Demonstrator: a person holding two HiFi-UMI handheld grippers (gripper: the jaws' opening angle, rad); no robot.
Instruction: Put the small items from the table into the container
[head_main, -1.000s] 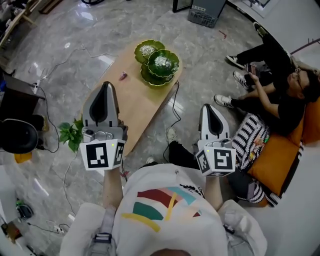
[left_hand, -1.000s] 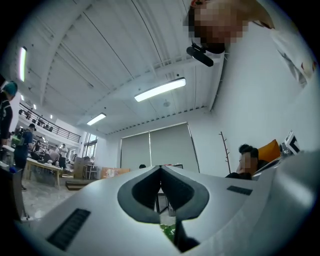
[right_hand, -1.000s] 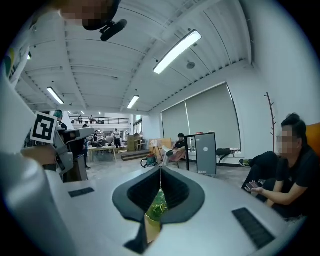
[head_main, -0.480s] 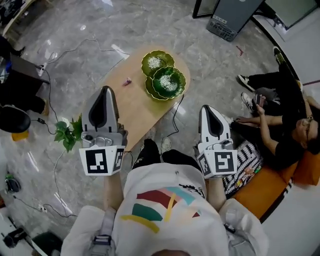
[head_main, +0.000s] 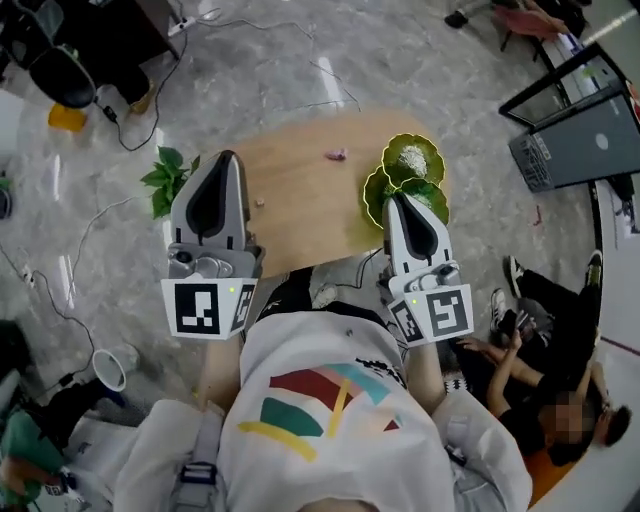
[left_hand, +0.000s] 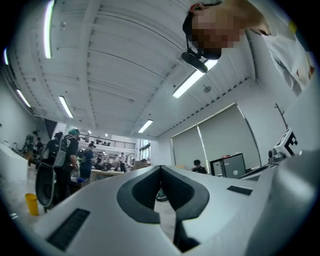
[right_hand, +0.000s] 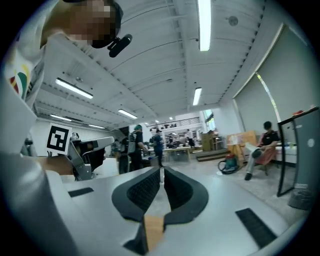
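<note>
The left gripper (left_hand: 161, 167) has its jaws closed together, with nothing between them. The right gripper (right_hand: 161, 170) is likewise closed and empty. Both grippers are held level in front of the person's chest. Their views look out across the room and not down at the tabletop.

In the head view the left gripper (head_main: 228, 156) points over the near left part of the tabletop (head_main: 300, 215). The right gripper (head_main: 394, 197) points at the green bowls (head_main: 410, 158), and its tip overlaps their near edge in that view.

The green bowls are leaf-shaped and grouped at the right end of the tabletop. The far bowl holds something whitish.

Two small items lie on the bare wood, outside the bowls:
- A pink item (head_main: 336, 154) lies near the far edge, left of the bowls and apart from them.
- A pale item (head_main: 260, 202) lies just beside the left gripper, well apart from the bowls.

A plant (head_main: 168, 178) stands on the floor (head_main: 90, 250) at the left end of the tabletop. Cables (head_main: 60, 300) run across the floor. A person (head_main: 540, 410) sits at lower right.
</note>
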